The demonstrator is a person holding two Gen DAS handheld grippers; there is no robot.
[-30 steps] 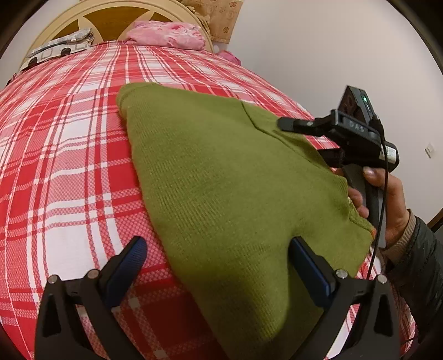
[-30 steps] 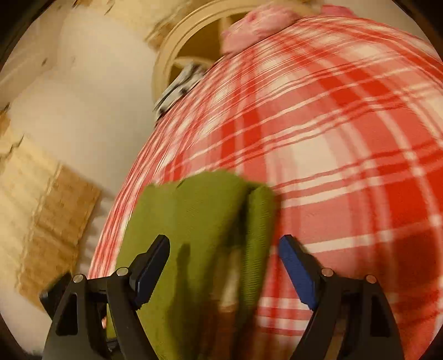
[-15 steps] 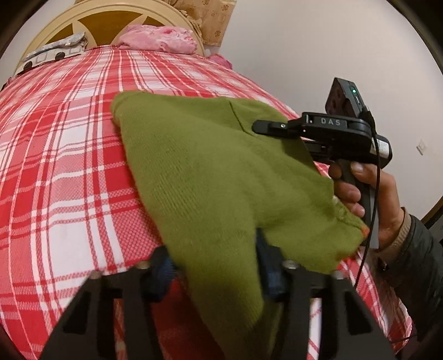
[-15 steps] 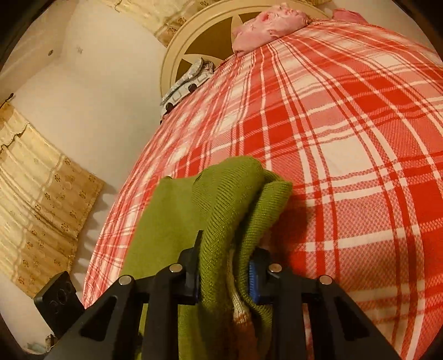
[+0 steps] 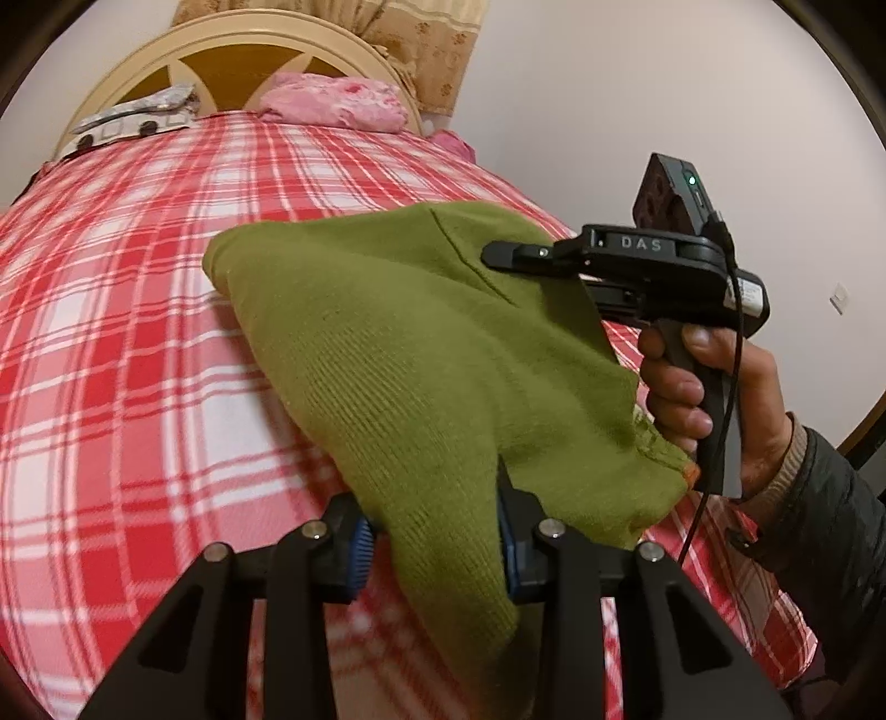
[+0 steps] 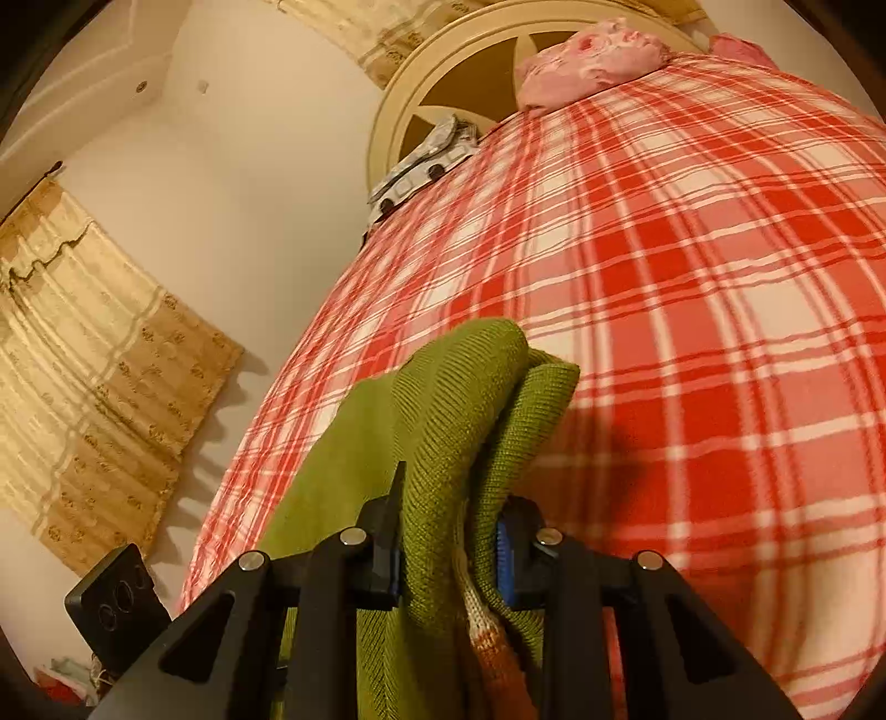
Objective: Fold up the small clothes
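A green knitted garment (image 5: 398,343) lies partly on the red plaid bed (image 5: 122,310), its near edge lifted. My left gripper (image 5: 434,545) is shut on the garment's near hem. In the left wrist view the right gripper (image 5: 515,260) shows at the right, hand-held, clamped on the garment's right edge. In the right wrist view my right gripper (image 6: 448,545) is shut on bunched green fabric (image 6: 470,399), with a white and orange striped patch (image 6: 487,626) below the pads.
A cream wooden headboard (image 5: 232,50) stands at the far end, with a pink pillow (image 5: 332,99) and a grey patterned cushion (image 5: 133,119). A beige curtain (image 6: 83,399) hangs at the left of the right wrist view. White wall lies beyond the bed's right side.
Both grippers went from open to shut on the green garment. They have lifted its near edge off the bed.
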